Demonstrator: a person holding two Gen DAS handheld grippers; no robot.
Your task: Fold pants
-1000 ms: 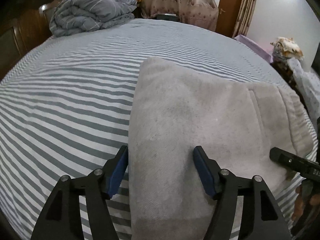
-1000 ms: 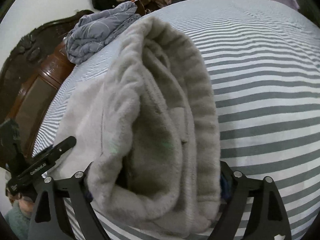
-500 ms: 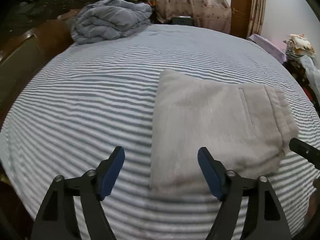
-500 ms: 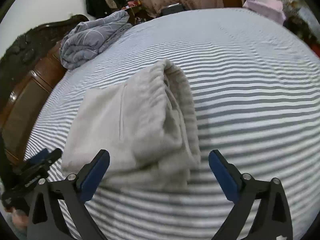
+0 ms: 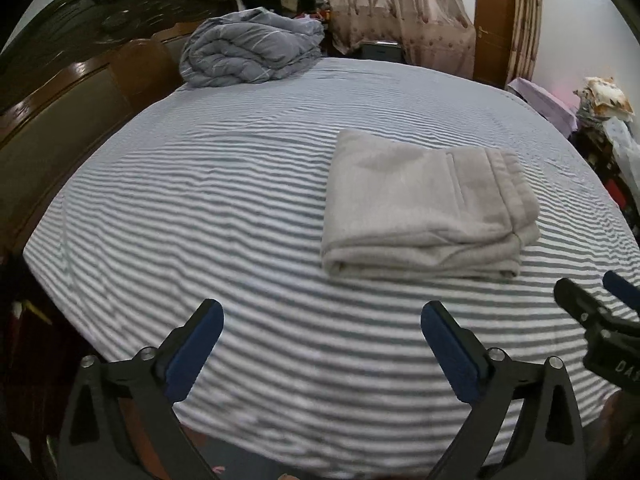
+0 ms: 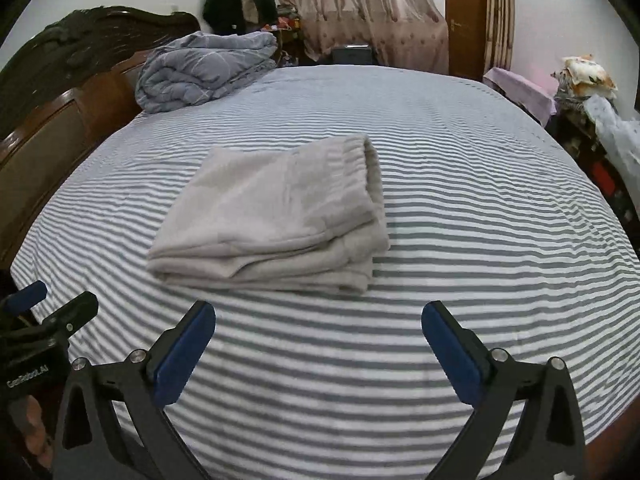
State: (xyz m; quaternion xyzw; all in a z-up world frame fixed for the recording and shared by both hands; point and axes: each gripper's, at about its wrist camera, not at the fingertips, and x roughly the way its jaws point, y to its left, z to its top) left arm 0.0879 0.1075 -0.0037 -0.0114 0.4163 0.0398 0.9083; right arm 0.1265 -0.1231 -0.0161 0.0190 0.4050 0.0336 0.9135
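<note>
A bedroom in a home.
A wide bed (image 5: 240, 208) with a striped sheet, a carved wooden headboard (image 5: 100, 40), a rolled quilt (image 5: 248, 48), curtains (image 5: 400, 12) and a door (image 5: 494, 24) show it.

The folded grey pants (image 5: 424, 208) lie flat on the striped bed (image 5: 224, 208), well beyond the left claw (image 5: 320, 336), whose jaws are opening with only sheet between them. A rumpled grey quilt (image 5: 248, 48) sits by the wooden headboard (image 5: 80, 92), and the right claw (image 5: 596, 300) shows at the right edge.
</note>
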